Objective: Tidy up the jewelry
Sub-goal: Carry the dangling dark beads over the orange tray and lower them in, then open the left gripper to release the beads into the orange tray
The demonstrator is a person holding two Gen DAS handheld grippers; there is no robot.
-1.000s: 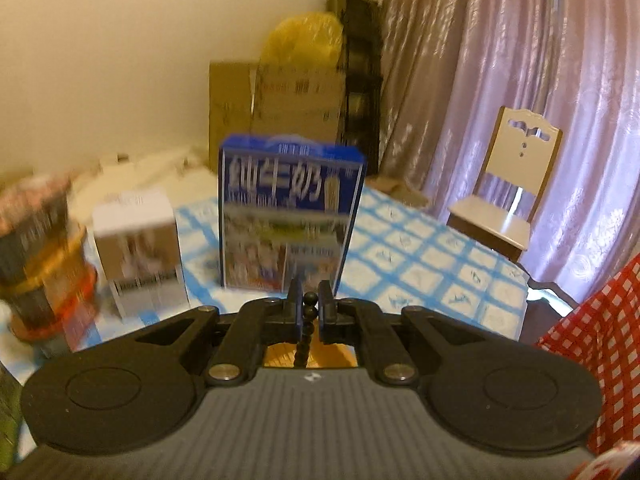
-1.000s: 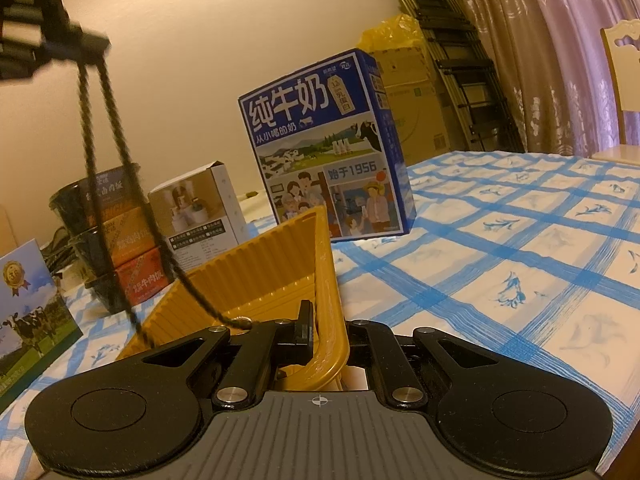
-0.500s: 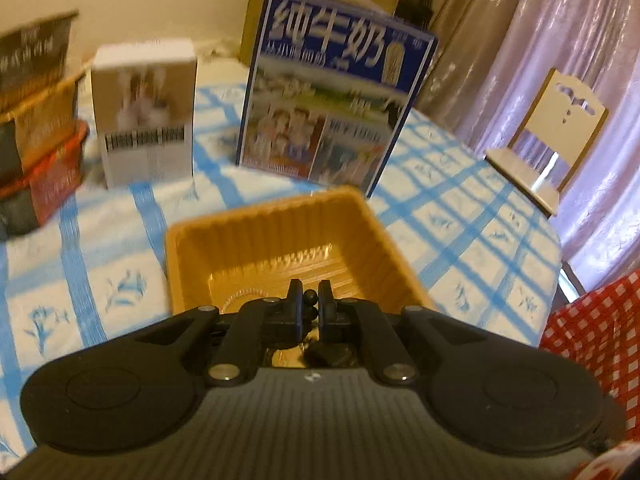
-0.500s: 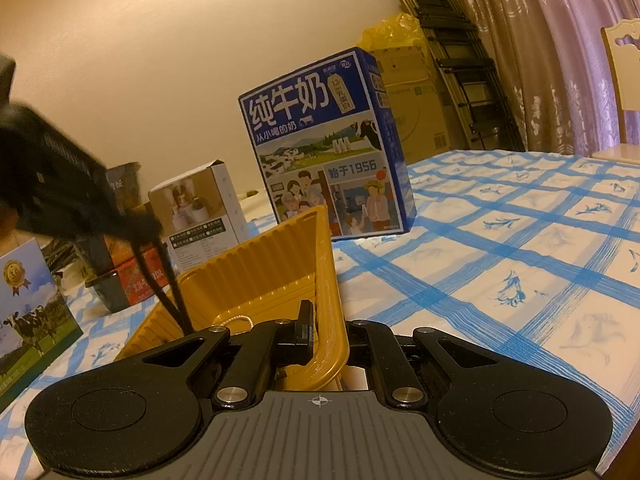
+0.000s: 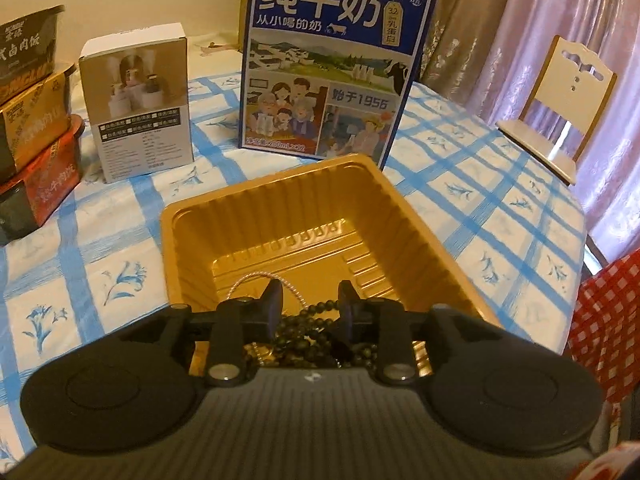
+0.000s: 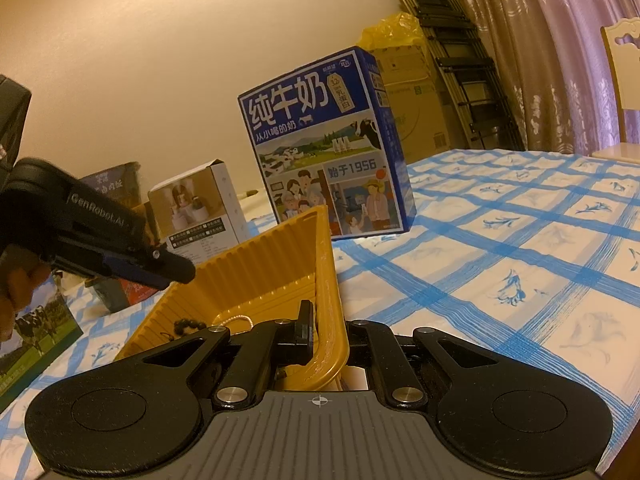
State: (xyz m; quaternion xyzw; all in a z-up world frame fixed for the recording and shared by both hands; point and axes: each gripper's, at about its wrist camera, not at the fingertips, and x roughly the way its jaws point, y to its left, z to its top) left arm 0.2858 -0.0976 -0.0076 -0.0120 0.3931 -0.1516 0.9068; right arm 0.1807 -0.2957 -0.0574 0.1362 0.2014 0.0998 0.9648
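Observation:
A gold plastic tray sits on the blue-checked tablecloth. A black bead strand lies heaped on its floor beside a thin pale chain. My left gripper hovers low over that end of the tray. Its jaws are opening, and the beads lie loose below the gap with no pad pressing on them. In the right wrist view my right gripper is shut on the near wall of the gold tray. The left gripper reaches in from the left above the black beads.
A blue milk carton stands just behind the tray and a small white box is to its left. Stacked food bowls are at far left. A chair and a red checked cloth are at right. A cow card lies near left.
My left gripper came down over the tray with the black bead strand pinched, then its jaws parted and the beads dropped onto the tray floor. The right gripper kept its hold on the tray wall.

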